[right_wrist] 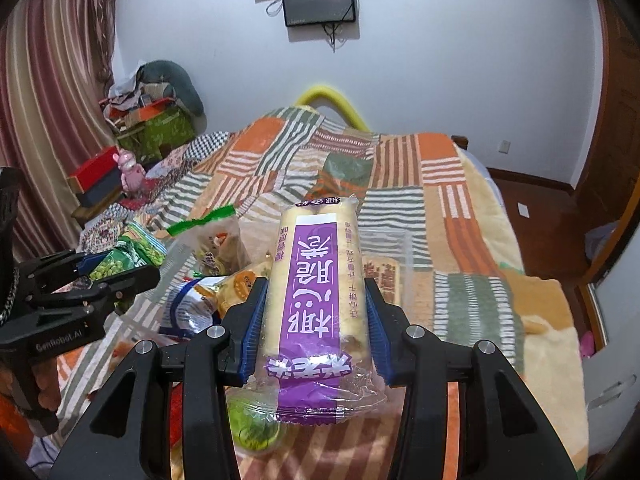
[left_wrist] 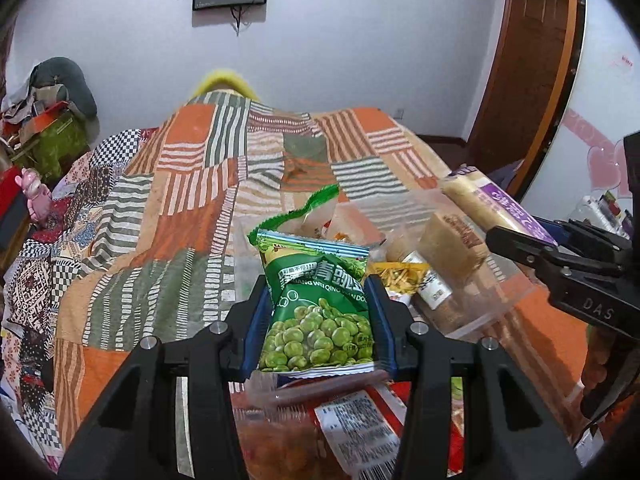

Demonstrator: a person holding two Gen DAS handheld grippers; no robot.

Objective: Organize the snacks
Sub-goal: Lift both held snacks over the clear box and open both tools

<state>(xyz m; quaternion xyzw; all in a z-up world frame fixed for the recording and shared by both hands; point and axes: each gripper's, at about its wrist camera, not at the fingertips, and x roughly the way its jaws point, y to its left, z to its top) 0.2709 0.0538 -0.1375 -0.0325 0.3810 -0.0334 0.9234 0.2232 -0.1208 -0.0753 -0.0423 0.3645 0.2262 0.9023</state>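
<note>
Snacks are split between the 2 tongs and a loose heap on the bed's patchwork blanket (left_wrist: pixel 172 208). The left tongs (left_wrist: pixel 318 316) are clenched on a green pea packet (left_wrist: pixel 320 312), lifted above a clear plastic container (left_wrist: pixel 496 280) that already holds several packs. The right tongs (right_wrist: pixel 316 320) grasp a long purple-labelled wafer pack (right_wrist: pixel 316 300) across its middle, also held in the air over the pile.

Risks, as I judge them: both wrappers are slick film, so either pack could slide out if tilted. The wafer pack sticks out far past the pads and might swing or knock the container. With both tongs close together, they could collide over the container.
</note>
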